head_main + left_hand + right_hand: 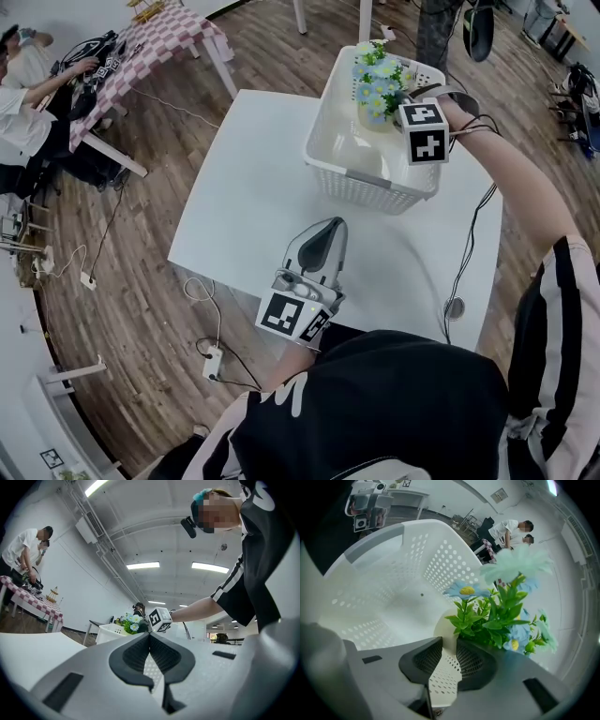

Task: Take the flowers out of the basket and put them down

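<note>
right claw (449,641): narrow, clamped on rim of cream pot (442,631) holding flowers (499,613), over white basket (417,541) | left claw (150,635): jaws together, empty, over surface (246,187)

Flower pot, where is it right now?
The flower pot is at upper right in the head view, in the far end of the white basket, gripped by the right claw.
</note>
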